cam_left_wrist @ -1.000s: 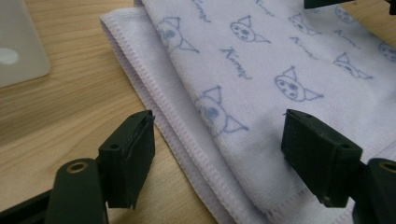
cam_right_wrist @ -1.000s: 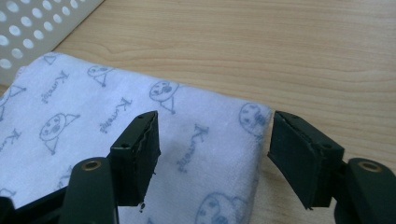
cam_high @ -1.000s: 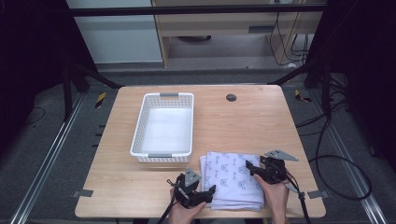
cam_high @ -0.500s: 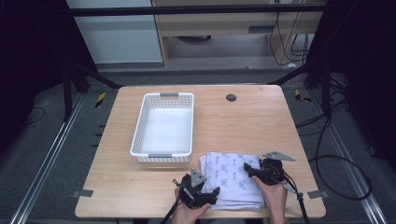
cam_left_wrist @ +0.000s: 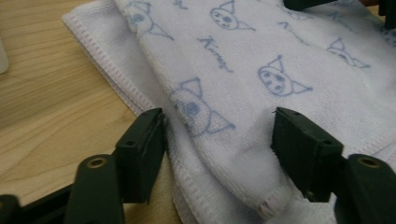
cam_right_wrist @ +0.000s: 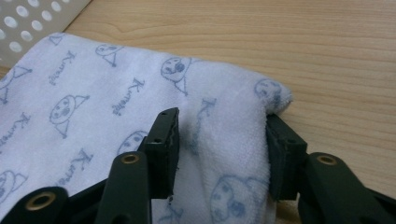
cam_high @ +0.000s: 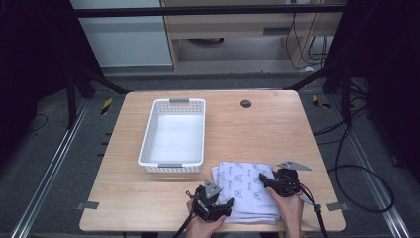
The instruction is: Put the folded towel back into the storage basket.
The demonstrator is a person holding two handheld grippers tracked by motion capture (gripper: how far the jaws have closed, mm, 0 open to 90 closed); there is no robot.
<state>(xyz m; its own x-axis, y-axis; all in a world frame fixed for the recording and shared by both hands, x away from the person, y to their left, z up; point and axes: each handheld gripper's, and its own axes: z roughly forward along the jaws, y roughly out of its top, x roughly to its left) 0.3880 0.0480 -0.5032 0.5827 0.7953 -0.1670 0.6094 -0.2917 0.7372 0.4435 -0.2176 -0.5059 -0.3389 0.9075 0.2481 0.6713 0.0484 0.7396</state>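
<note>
Tools at two corners of folded towel, near edge of counter, jaws closing in.

Left tool (cam_high: 224,204) straddles the towel (cam_high: 247,191) at its near-left corner; jaws have just been closing, cloth bunched between them, pads not yet pressing in the left gripper view. Right tool (cam_high: 265,181) sits at the far-right corner; jaws have just been closing, a raised fold of terry between them, pads (cam_right_wrist: 164,144) touching or near it; firm pinch cannot be confirmed. Towel lies on the counter (cam_high: 148,208) just in front of the white basket (cam_high: 173,131). Judged light, soft, limp; layers may slide apart. Best hold: pinch through all layers at hemmed corners.
</note>
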